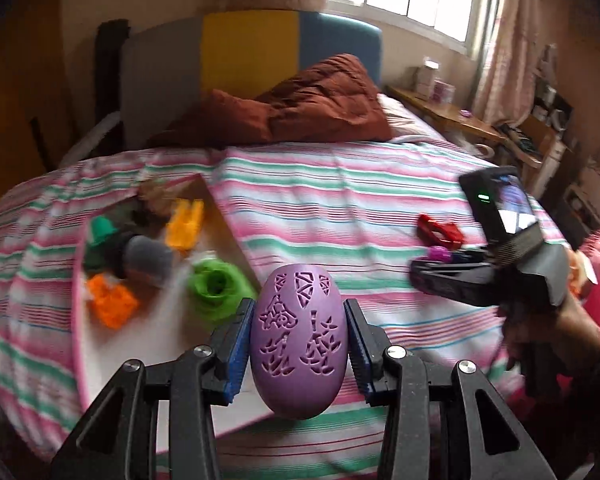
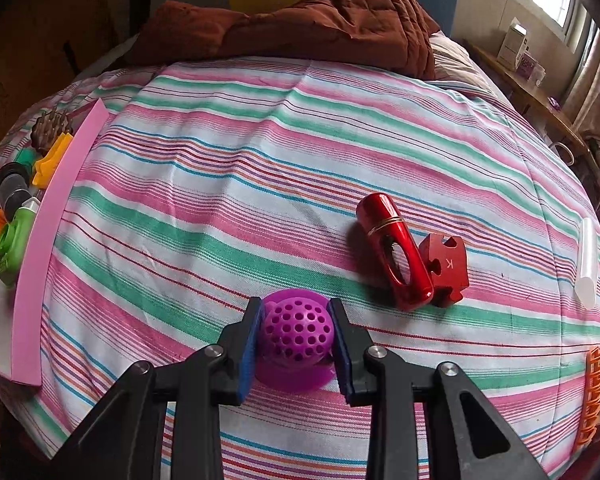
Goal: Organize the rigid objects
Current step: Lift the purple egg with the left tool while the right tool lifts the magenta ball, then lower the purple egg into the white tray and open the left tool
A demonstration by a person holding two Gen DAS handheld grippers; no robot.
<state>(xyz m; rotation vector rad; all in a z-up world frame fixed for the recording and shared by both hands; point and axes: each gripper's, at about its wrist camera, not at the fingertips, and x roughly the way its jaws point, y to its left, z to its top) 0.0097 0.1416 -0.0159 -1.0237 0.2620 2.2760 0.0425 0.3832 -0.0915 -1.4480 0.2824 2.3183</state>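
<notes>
My left gripper [image 1: 299, 342] is shut on a purple carved egg [image 1: 299, 344] and holds it above the near corner of a pink-rimmed tray [image 1: 228, 220] on the striped bed. The tray holds green [image 1: 216, 286], orange [image 1: 112, 304] and yellow [image 1: 186, 224] pieces and a grey-and-black cylinder [image 1: 146, 258]. My right gripper [image 2: 296, 338] is closed around a purple perforated dome [image 2: 296, 334] that rests on the bedspread. A red metallic cylinder [image 2: 396, 250] and a red puzzle piece [image 2: 448, 266] lie just right of it. The right gripper also shows in the left wrist view [image 1: 420, 276].
A brown quilt [image 2: 320, 20] lies at the head of the bed. A clear tube [image 2: 586, 264] and an orange lattice piece [image 2: 592, 396] lie at the right edge. The tray's pink rim [image 2: 48, 236] runs along the left. A wooden bedside table [image 1: 444, 112] stands far right.
</notes>
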